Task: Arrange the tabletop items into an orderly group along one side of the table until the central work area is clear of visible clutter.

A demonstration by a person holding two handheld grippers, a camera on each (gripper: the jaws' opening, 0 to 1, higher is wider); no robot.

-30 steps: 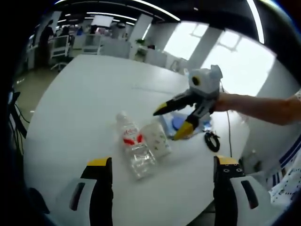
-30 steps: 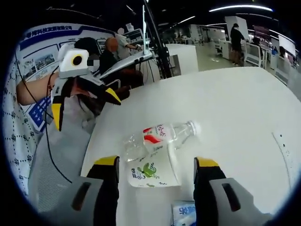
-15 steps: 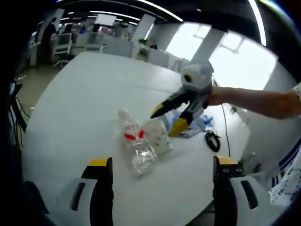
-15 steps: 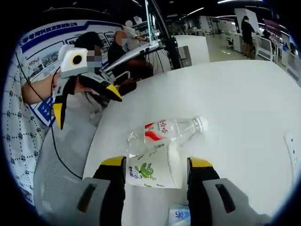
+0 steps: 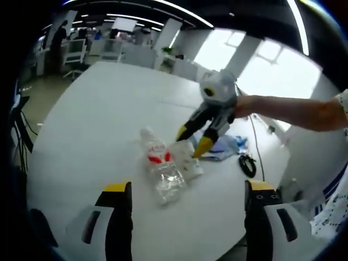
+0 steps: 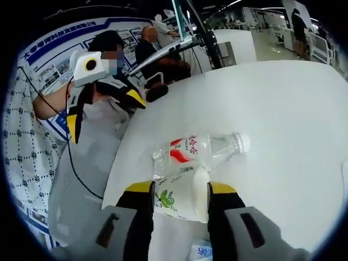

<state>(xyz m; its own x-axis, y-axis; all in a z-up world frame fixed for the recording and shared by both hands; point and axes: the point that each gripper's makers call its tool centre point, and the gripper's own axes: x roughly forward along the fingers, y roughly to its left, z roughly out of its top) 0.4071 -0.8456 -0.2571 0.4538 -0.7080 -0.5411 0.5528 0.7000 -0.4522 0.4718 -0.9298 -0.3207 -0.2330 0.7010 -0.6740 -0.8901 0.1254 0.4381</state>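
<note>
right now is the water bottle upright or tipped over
Tipped over: the water bottle lies on its side on the white table, cap pointing sideways, beside the paper cup.

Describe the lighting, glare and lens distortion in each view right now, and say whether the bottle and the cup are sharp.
Left gripper view: the windows are blown out, the round table bulges with fisheye curve; the bottle and cup are slightly soft. Right gripper view: even light, ceiling strips above, straight lines bend near the rim; the bottle label and cup print are fairly clear.
</note>
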